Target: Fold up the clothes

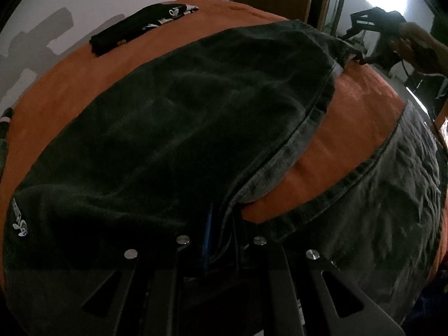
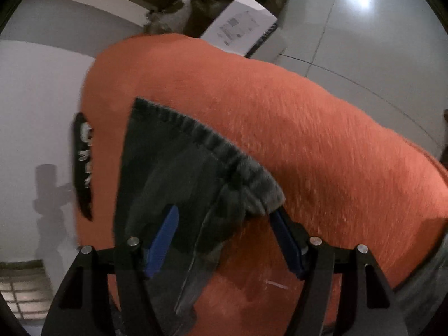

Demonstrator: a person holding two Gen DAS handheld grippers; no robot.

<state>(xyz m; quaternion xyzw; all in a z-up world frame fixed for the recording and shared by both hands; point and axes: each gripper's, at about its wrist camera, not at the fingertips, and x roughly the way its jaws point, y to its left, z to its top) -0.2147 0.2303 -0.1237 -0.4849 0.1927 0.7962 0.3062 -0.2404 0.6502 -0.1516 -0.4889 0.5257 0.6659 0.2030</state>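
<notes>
Both claws are working on one dark denim garment [image 1: 196, 128] lying across the orange-covered bench [image 1: 350, 117]. Left claw [image 1: 221, 240] is sitting with its pads close together, and a fold of the denim is running down between them, so it is gripping the garment near the crotch or waistband end. Right claw [image 2: 224, 235] is standing with its blue pads [image 2: 163, 240] well apart, the hemmed leg end [image 2: 196, 162] draped between and over them; whether it is actually bearing on the cloth I cannot tell, since the jaws are not closing on it. From the left view, the right claw [image 1: 361, 56] is appearing at the far leg end, with the person's hand [image 1: 411, 44] behind it.

Judging by this, the step in hand is laying one leg flat and straight before a fold. The next move is likely calling for the right claw to close on the hem and both to carry it evenly, keeping the seam from twisting.

A folded black garment [image 1: 140, 28] is resting well apart at the far edge. The second leg [image 1: 392, 196] is running out of frame at right, its end being cut off. Dim light is hiding the denim's details.
</notes>
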